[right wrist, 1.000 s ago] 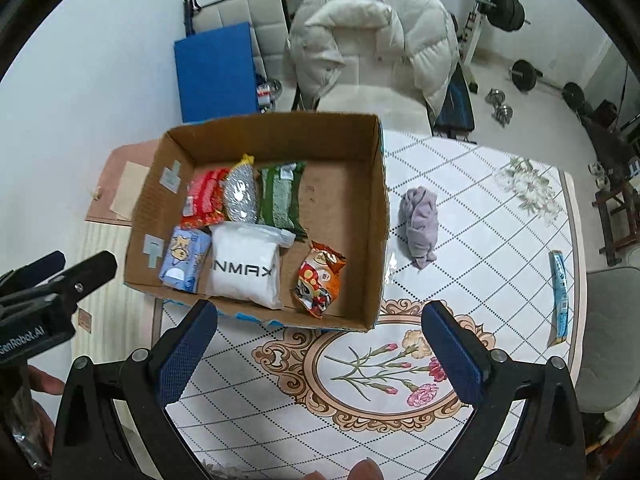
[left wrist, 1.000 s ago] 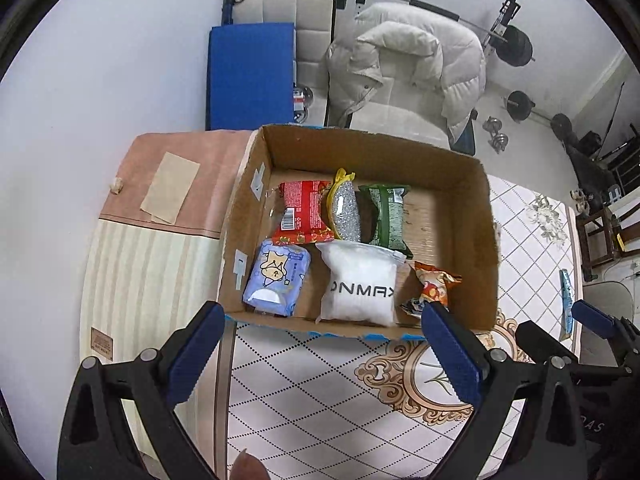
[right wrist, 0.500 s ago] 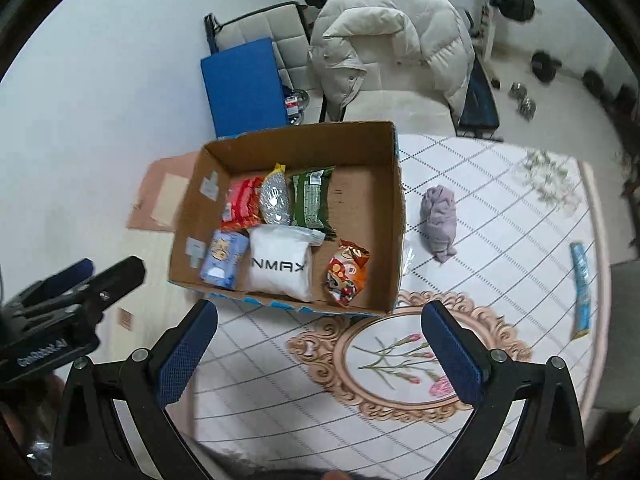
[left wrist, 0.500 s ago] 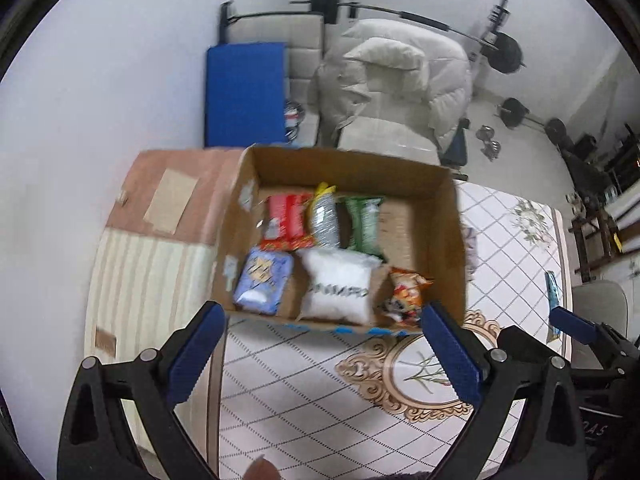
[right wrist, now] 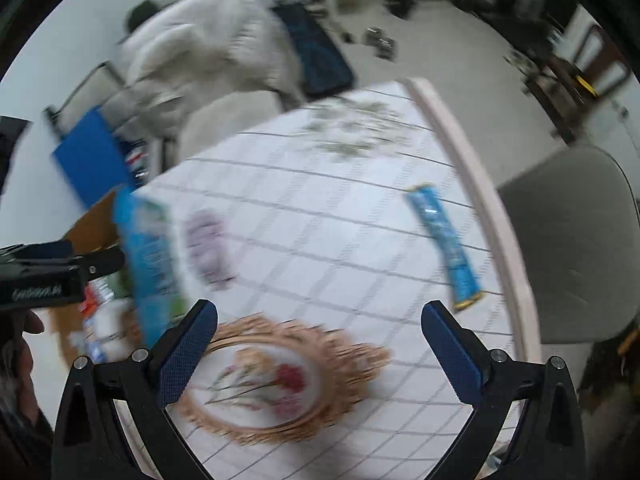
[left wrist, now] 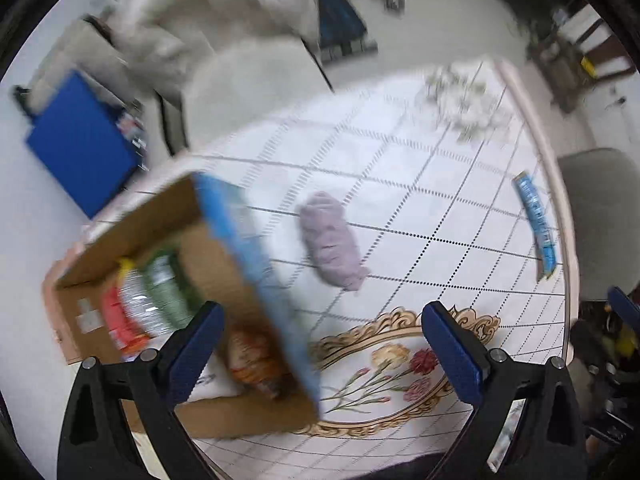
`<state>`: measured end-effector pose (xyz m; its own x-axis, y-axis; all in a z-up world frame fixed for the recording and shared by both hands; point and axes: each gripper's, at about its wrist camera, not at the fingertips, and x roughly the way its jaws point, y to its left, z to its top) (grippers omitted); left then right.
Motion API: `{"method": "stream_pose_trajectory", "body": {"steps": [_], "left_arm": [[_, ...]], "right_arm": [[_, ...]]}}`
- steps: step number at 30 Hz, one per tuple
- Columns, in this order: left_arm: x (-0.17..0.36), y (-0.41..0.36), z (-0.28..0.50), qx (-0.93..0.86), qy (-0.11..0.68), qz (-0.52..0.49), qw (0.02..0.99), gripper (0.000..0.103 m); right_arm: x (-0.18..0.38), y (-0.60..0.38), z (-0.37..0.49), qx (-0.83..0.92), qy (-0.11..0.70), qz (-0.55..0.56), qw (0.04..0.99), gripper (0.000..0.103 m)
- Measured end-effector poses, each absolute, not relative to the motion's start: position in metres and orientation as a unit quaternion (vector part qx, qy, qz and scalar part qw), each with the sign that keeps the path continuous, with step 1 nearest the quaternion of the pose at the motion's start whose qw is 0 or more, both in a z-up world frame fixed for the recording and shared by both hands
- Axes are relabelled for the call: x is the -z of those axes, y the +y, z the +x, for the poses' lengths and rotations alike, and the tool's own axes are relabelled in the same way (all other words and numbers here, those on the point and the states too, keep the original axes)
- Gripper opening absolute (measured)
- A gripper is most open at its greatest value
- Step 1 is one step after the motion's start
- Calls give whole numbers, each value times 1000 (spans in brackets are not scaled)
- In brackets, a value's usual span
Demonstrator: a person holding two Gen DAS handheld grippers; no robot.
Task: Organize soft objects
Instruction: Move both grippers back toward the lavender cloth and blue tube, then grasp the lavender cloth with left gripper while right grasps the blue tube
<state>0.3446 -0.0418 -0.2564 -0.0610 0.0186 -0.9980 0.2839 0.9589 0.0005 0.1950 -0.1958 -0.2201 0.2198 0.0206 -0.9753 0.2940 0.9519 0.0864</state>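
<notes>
Soft lilac cloth bundle [left wrist: 334, 240], one of it, lies crumpled on the white tiled tablecloth [left wrist: 420, 200], just beside the right wall of one open cardboard box [left wrist: 224, 264] and apart from both tools. One long blue packet [left wrist: 536, 226] lies well apart from the bundle, near the table's far right edge. Two handheld grippers are in play, each with two blue-padded fingers. The left gripper [left wrist: 320, 344] has its jaws spread wide with nothing between them, hanging above the box's right wall and the gold-framed flower medallion [left wrist: 400, 364] printed on the cloth. The right gripper [right wrist: 318, 350] is likewise spread wide and empty, above the same medallion. The left wrist view looks into the box: a red packet [left wrist: 120, 320], a silvery packet [left wrist: 138, 300] with a yellow top, a green packet [left wrist: 166, 288] and an orange snack bag [left wrist: 256, 360] show, four in all, though motion blur may hide others. The right wrist view shows little of the box's inside; there the bundle [right wrist: 206, 244] is a smeared lilac patch, while the blue packet [right wrist: 442, 240] is clearer, and the left gripper's dark body [right wrist: 52, 276] enters from the left edge. Only the right wrist view shows much of a grey chair [right wrist: 572, 240] just beyond the table edge.
</notes>
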Motion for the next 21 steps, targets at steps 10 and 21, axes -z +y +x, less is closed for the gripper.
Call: {"method": "stream_pose_trajectory", "body": {"steps": [10, 21], "left_arm": [[385, -94, 378, 66, 802, 141, 577, 101], [433, -81, 378, 36, 819, 114, 561, 99]], "right_arm": [[303, -293, 220, 125, 674, 126, 717, 103], [409, -338, 255, 140, 751, 91, 639, 103]]}}
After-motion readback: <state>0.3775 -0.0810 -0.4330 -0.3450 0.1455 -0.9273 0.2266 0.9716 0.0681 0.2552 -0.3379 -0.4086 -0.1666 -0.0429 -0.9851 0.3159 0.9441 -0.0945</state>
